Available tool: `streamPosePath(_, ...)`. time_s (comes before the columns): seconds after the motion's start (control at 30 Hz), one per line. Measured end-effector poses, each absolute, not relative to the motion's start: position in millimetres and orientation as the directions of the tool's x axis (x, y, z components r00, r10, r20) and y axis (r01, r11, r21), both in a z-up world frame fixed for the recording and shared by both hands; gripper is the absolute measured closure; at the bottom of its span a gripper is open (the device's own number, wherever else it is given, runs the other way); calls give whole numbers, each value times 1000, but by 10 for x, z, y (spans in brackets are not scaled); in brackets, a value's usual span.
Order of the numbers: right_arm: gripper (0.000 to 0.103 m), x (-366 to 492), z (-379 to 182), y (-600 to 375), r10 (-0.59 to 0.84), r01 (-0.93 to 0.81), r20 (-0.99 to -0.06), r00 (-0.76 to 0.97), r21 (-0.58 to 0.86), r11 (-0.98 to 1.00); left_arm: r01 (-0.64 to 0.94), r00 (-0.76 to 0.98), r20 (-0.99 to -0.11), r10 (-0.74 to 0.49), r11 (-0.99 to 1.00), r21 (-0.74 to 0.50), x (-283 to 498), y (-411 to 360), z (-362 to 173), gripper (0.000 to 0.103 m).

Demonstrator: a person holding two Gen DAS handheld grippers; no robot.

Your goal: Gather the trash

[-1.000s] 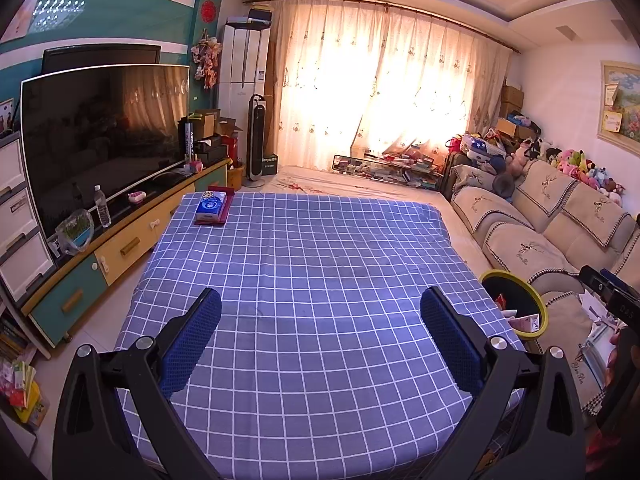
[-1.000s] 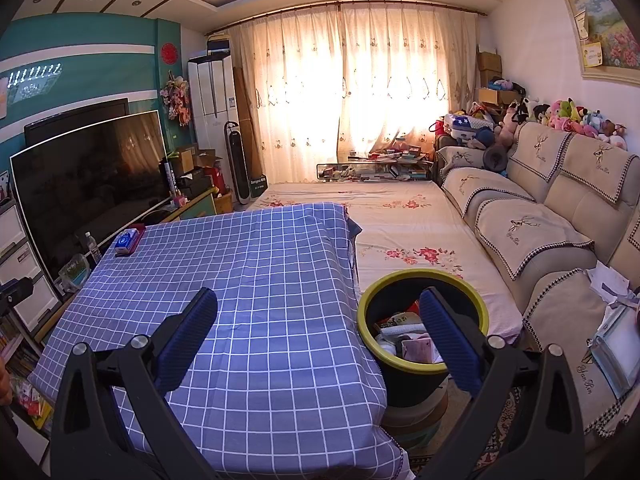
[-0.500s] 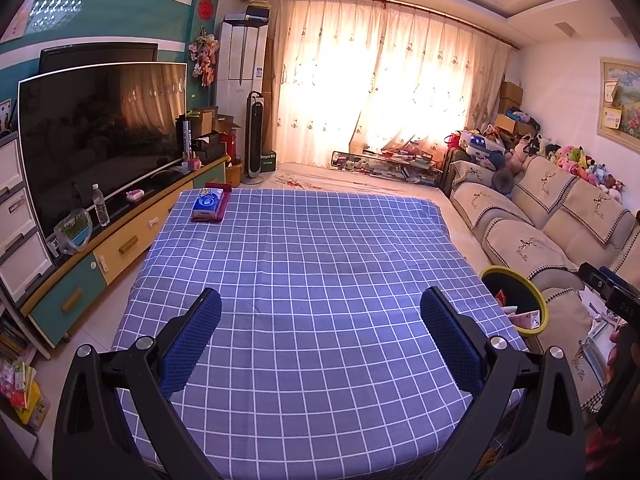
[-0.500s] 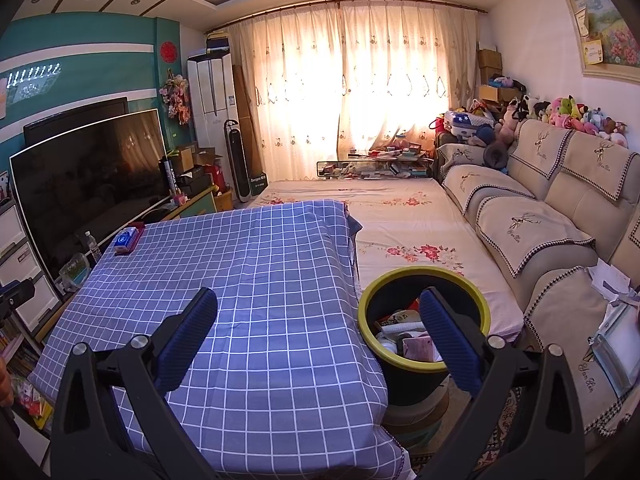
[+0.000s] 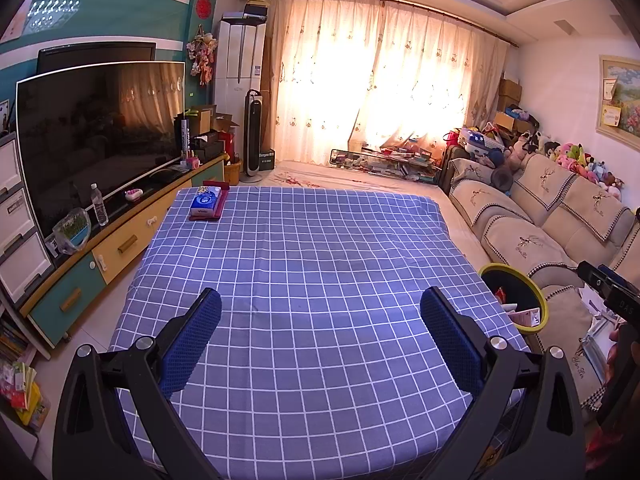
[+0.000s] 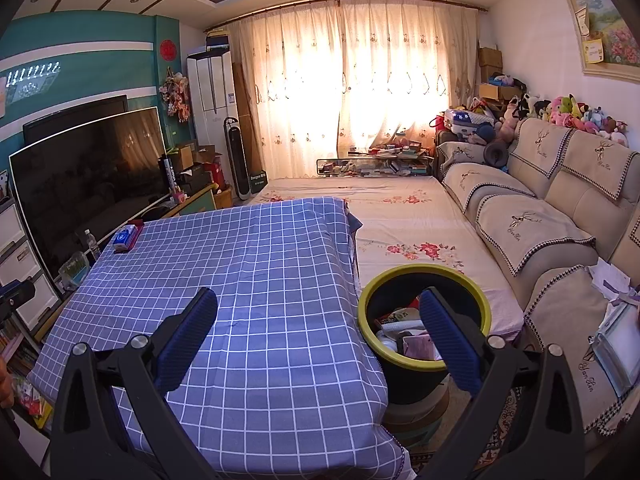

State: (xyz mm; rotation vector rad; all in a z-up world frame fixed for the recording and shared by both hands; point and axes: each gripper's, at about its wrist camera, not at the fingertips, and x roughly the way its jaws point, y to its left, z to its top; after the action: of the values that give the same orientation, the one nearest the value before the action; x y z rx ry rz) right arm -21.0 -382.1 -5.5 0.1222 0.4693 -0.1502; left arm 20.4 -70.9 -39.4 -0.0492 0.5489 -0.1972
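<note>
A black bin with a yellow-green rim (image 6: 424, 276) stands on the floor by the table's right edge and holds paper and wrappers (image 6: 404, 326). It also shows in the left wrist view (image 5: 514, 276). My right gripper (image 6: 318, 310) is open and empty, over the table's right edge and the bin. My left gripper (image 5: 320, 310) is open and empty above the near half of the blue checked tablecloth (image 5: 304, 248). A blue tissue pack (image 5: 205, 201) lies on a red box at the far left corner, also in the right wrist view (image 6: 123, 237).
A TV (image 5: 100, 128) on a low cabinet (image 5: 120, 244) runs along the left side. A beige sofa (image 6: 560, 208) lines the right wall. A floral rug (image 6: 404, 220) lies between table and sofa. Papers (image 6: 612, 300) lie on the near sofa seat.
Both views have shifted only slightly; the left wrist view sits a little farther back from the table. Both grippers stay open and empty.
</note>
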Motion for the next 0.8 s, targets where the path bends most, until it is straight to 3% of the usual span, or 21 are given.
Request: streamPosePath(0.8,7,-163,-179,-3819,-110,167,-474,874,79,983,185,828,-516,-219,976,-116,273,-699,-463,5)
